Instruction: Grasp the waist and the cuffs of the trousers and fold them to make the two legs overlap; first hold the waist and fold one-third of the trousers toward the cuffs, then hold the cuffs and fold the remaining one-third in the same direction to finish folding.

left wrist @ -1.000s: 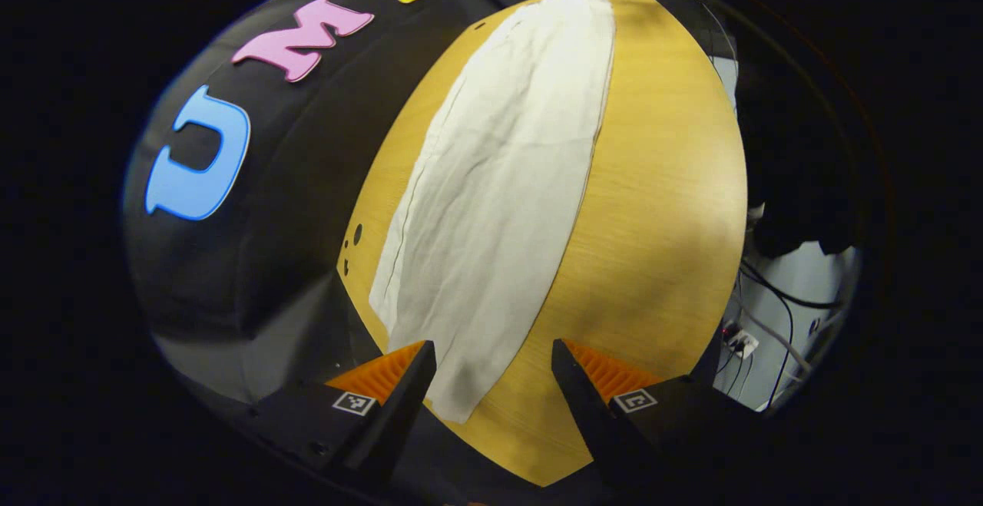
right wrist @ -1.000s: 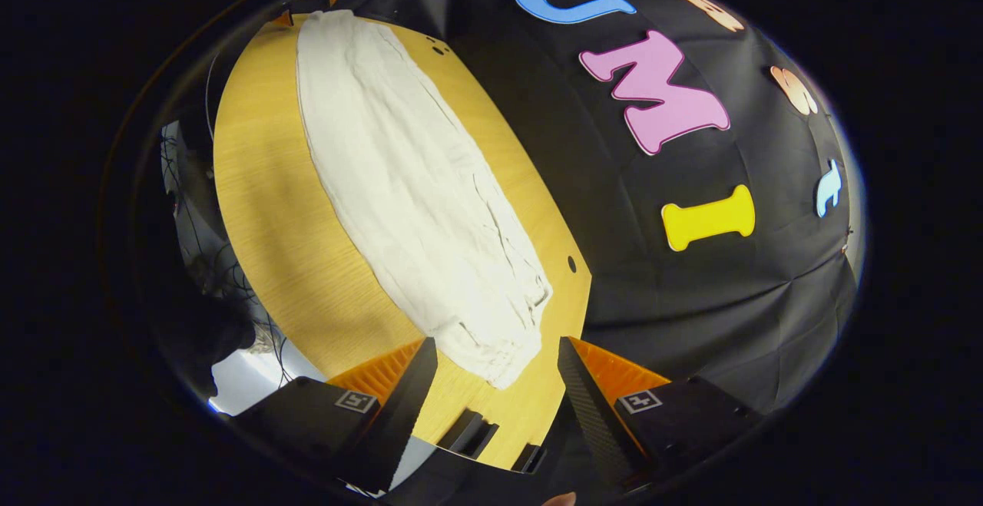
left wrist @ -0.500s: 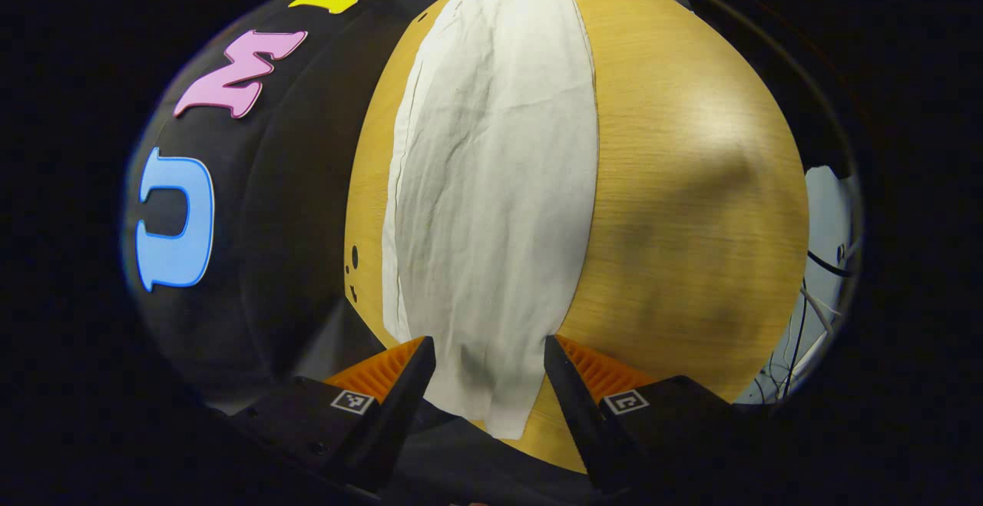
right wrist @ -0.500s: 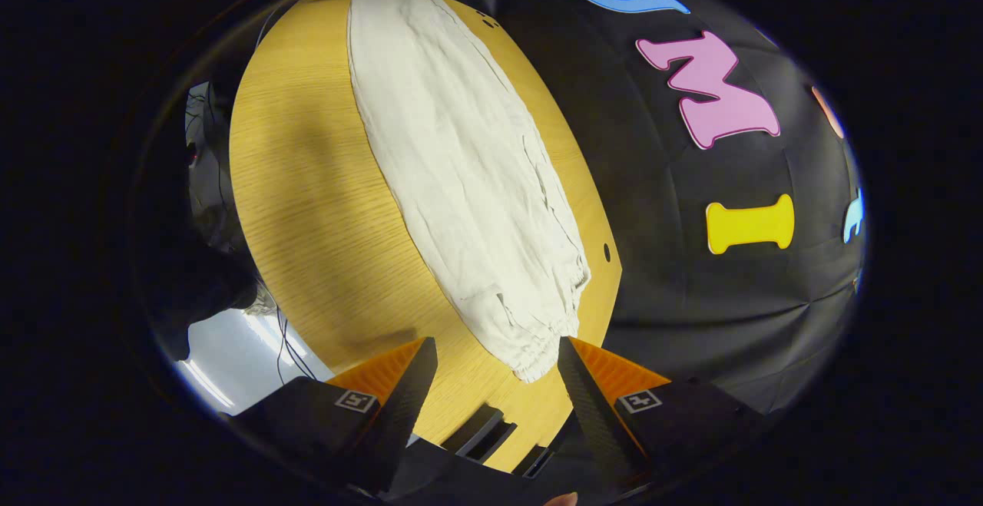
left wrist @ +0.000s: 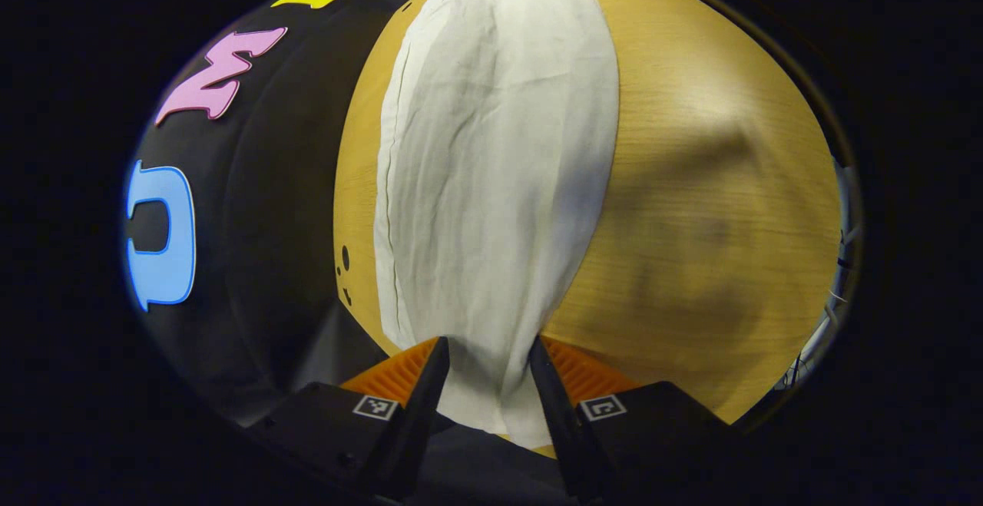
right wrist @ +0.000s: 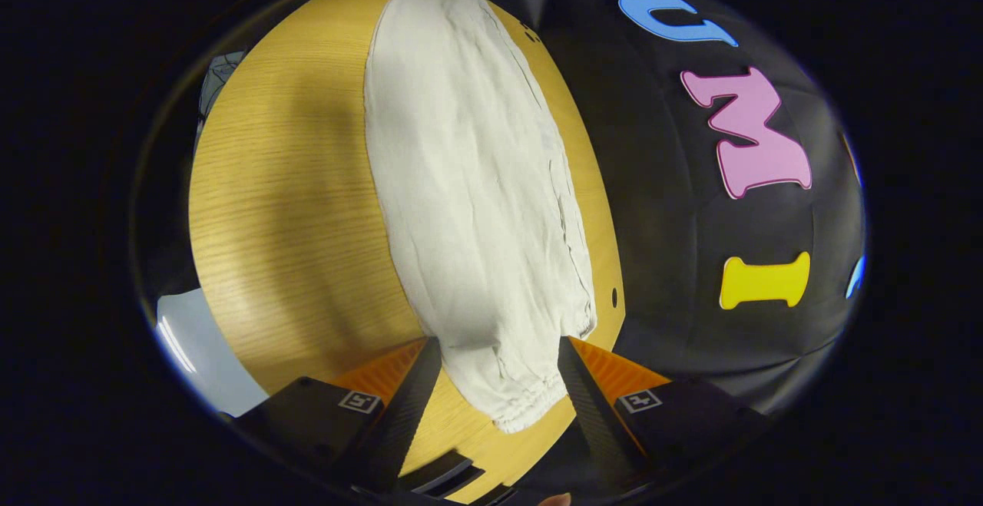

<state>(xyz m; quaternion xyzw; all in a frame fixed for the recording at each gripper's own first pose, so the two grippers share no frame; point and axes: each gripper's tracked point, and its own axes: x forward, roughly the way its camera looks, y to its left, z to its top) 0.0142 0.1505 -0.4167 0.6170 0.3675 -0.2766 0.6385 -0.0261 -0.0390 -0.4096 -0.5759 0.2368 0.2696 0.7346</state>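
The pale trousers (left wrist: 491,183) lie lengthwise on the wooden worktop (left wrist: 691,206), legs seemingly already overlapped. The left tongs (left wrist: 482,372) straddle one end, narrowed from half a second ago, though I cannot tell if they pinch cloth. The right tongs (right wrist: 499,372) stand wide around the gathered end (right wrist: 522,406), nearer than before. Both should bite through every layer before lifting, so the fold stays square.
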